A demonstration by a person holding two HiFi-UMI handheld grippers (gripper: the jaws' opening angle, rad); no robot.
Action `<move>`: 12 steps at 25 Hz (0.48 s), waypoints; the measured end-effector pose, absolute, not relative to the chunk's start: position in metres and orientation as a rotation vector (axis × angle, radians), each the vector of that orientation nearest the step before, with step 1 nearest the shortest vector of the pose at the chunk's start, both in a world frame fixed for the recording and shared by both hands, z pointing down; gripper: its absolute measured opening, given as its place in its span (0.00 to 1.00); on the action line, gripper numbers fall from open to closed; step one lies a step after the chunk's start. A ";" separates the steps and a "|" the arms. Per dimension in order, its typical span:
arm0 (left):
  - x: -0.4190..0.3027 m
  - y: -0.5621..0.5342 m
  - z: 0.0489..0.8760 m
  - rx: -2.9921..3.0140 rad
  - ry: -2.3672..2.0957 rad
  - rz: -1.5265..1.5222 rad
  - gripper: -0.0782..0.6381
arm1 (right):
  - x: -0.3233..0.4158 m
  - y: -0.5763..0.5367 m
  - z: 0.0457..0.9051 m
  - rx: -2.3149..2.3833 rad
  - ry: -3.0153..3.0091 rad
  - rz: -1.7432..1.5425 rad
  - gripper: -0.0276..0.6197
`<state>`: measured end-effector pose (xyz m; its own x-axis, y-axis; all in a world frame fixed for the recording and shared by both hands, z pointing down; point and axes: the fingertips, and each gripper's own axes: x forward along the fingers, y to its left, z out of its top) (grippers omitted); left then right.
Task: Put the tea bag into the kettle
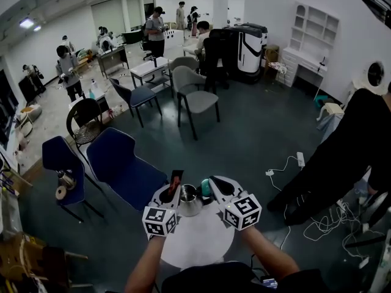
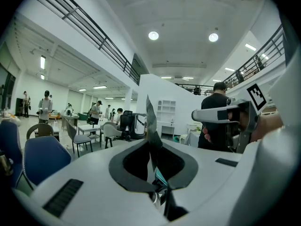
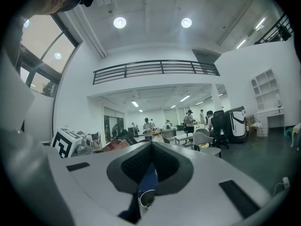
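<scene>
**Tea bag pinched beside the kettle**

Left gripper [image 1: 173, 191], just left of the kettle [image 1: 189, 201], has its jaws closed on the tea bag [image 1: 176, 179], a thin dark packet standing upright above the kettle's left rim. The kettle sits on a round white table [image 1: 195, 244]. Right gripper [image 1: 211, 187], just right of the kettle, is closed on a blue-green piece [image 1: 205, 190] at the rim.

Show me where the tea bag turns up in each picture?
Head view: tea bag stands up from the left gripper's jaws, low centre.
Left gripper view: dark upright strip between the jaws, centre.
Right gripper view: probably the reddish packet, left of centre.
Shared landmark: white shelf unit.
</scene>
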<state>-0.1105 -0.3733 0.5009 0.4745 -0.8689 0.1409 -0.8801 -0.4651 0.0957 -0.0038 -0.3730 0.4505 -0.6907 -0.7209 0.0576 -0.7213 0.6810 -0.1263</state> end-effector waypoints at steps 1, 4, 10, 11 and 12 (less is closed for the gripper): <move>-0.108 -0.378 0.503 2.564 -1.531 0.125 0.15 | -0.002 -0.377 0.452 1.232 -2.875 0.223 0.07; -0.105 -0.390 0.517 2.571 -1.507 0.209 0.15 | 0.000 -0.387 0.459 1.225 -2.870 0.242 0.07; -0.096 -0.409 0.560 2.584 -1.403 0.486 0.15 | 0.000 -0.408 0.472 1.193 -2.875 0.266 0.07; -0.094 -0.411 0.568 2.580 -1.379 0.537 0.15 | 0.000 -0.411 0.473 1.190 -2.875 0.271 0.07; -0.093 -0.413 0.575 2.571 -1.357 0.585 0.15 | 0.001 -0.414 0.473 1.188 -2.876 0.275 0.07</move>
<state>-0.0929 -0.4127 0.5750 0.5070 -0.7530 0.4196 -0.8220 -0.5688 -0.0275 0.0008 -0.4141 0.4735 -0.7107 -0.6985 0.0836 -0.7017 0.6953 -0.1554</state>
